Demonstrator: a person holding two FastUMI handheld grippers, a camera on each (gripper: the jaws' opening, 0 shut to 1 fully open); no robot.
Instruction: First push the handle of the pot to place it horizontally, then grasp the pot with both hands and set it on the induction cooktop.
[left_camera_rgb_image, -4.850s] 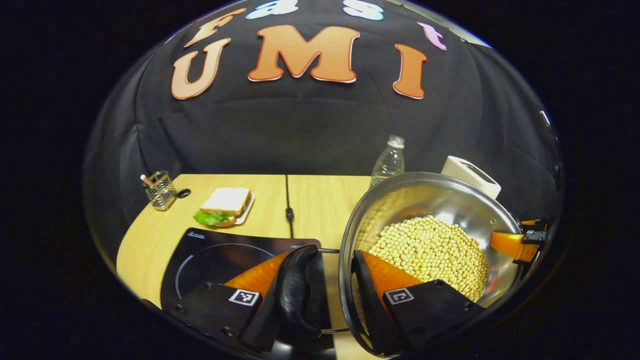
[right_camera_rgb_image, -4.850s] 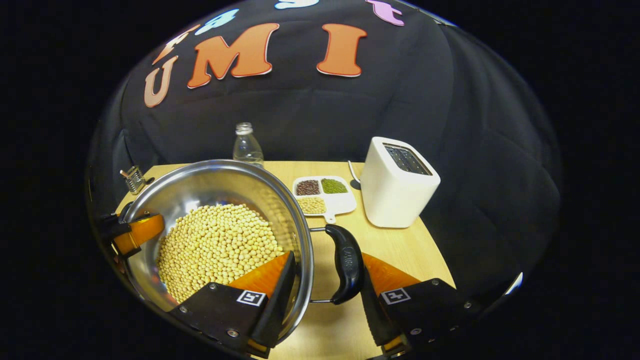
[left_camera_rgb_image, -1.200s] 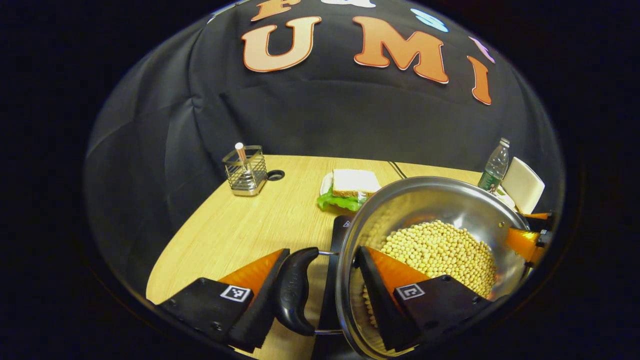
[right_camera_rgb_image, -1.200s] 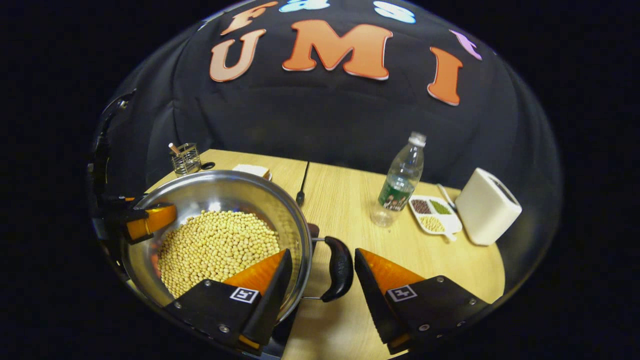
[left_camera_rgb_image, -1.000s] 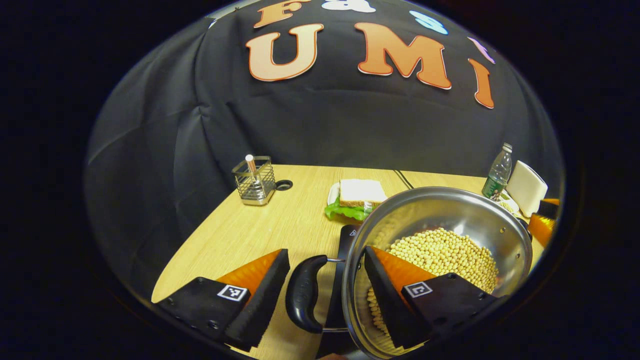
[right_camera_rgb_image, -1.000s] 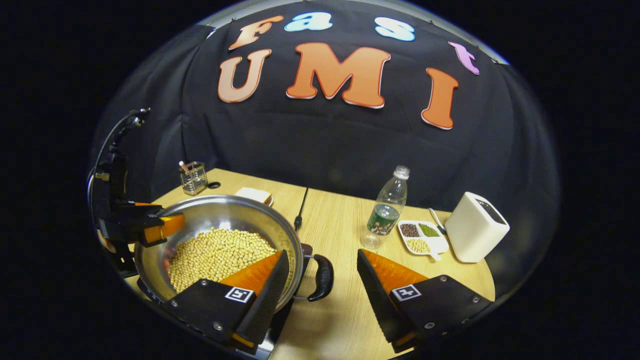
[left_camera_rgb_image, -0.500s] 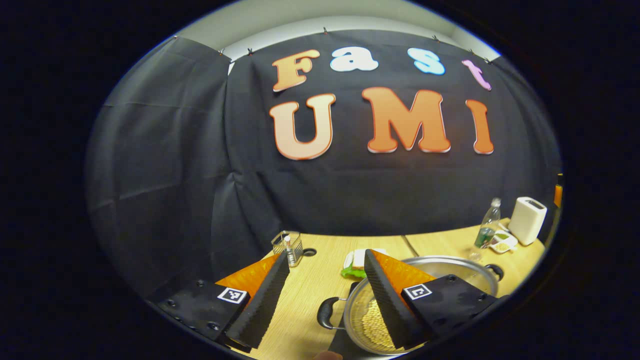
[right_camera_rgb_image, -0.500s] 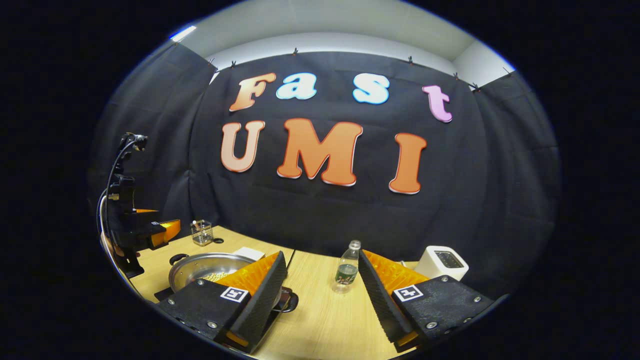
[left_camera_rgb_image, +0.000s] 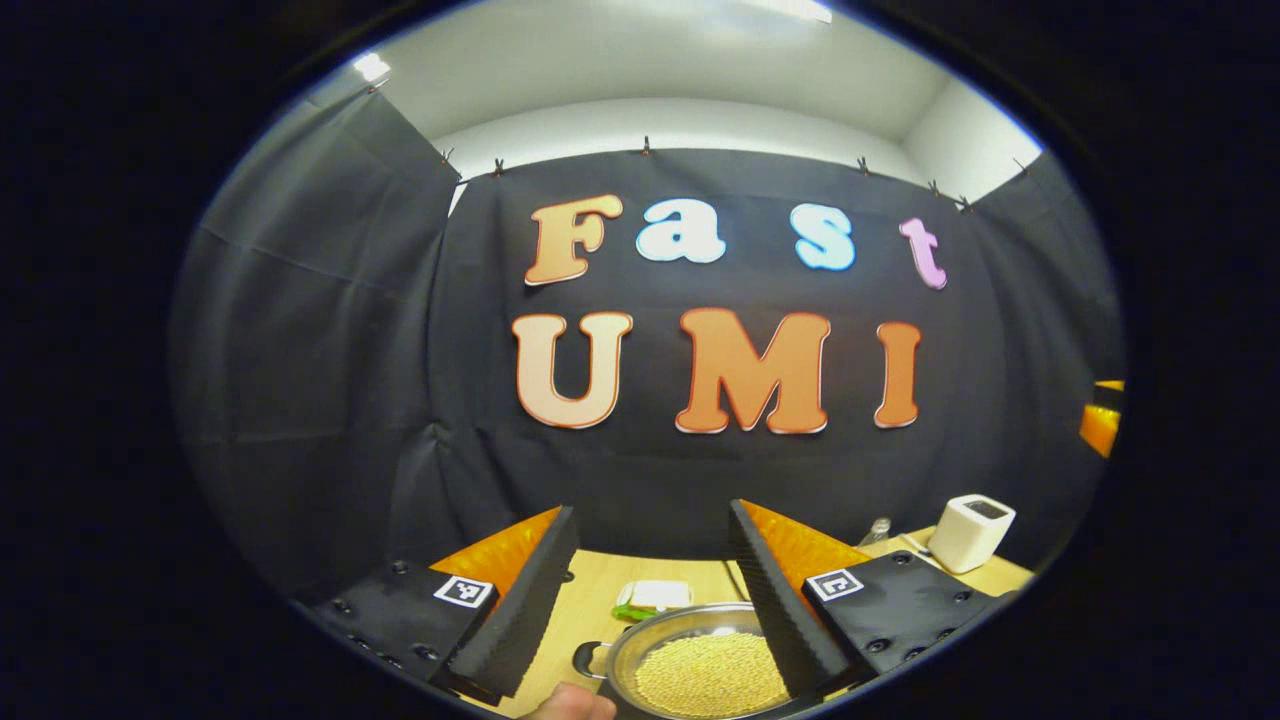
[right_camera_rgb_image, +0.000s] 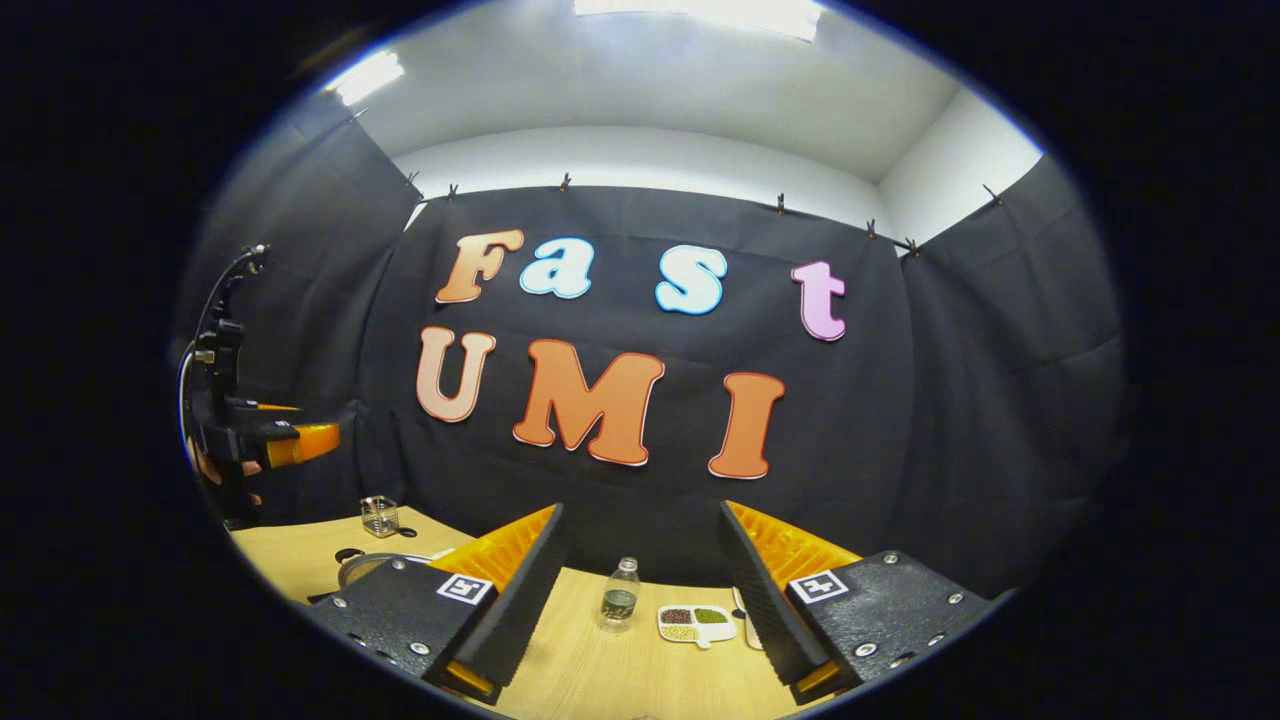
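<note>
The round stainless-steel pot (left_camera_rgb_image: 700, 665) heaped with pale beans is sitting on the wooden table (right_camera_rgb_image: 600, 670) below both grippers. Whether the cooktop is under it cannot be told. The left gripper (left_camera_rgb_image: 650, 590) and right gripper (right_camera_rgb_image: 640, 580) are hanging above with fingers spread, grasping nothing. The laden pot is probably heavy, stiff and slick-walled; its black side handle (left_camera_rgb_image: 585, 660) is offering the surest hold.

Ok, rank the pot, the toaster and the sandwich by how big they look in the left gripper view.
1. pot, clearly the largest, though it sits nearest the camera.
2. toaster.
3. sandwich, close to the toaster in apparent size; it is partly hidden behind the pot's rim, so ranks two and three are unsure.
</note>
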